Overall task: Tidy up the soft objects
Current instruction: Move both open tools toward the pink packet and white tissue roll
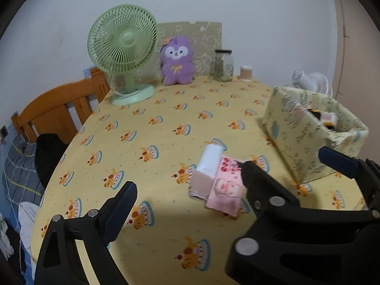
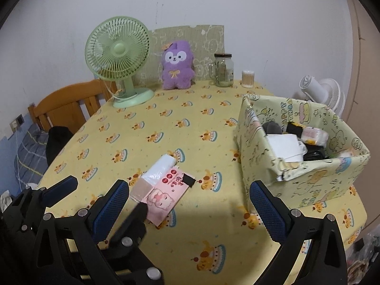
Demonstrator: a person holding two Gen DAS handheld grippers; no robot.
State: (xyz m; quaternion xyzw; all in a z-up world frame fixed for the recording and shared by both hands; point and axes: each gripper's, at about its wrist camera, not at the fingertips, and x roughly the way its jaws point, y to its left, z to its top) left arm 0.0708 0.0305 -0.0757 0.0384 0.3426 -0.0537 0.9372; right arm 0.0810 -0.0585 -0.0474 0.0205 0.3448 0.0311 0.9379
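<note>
A pink tissue pack (image 1: 225, 187) printed with a cat lies on the yellow tablecloth (image 1: 147, 128), with a white roll (image 1: 210, 160) tight against its left side. My left gripper (image 1: 187, 177) hovers open over them; its right finger overlaps the pack's right edge, and I cannot tell whether they touch. My right gripper (image 2: 188, 186) is open and empty just right of the pack (image 2: 166, 197) and roll (image 2: 158, 168). A patterned box (image 2: 308, 185) at the right holds several soft items. A purple plush (image 2: 177, 66) sits at the table's far edge.
A green fan (image 1: 123, 47), a glass jar (image 1: 224, 65) and a cotton swab tub (image 1: 245, 73) stand along the back. A white fan (image 2: 318, 92) is behind the box. A wooden headboard (image 1: 59, 109) and bedding lie past the table's left edge.
</note>
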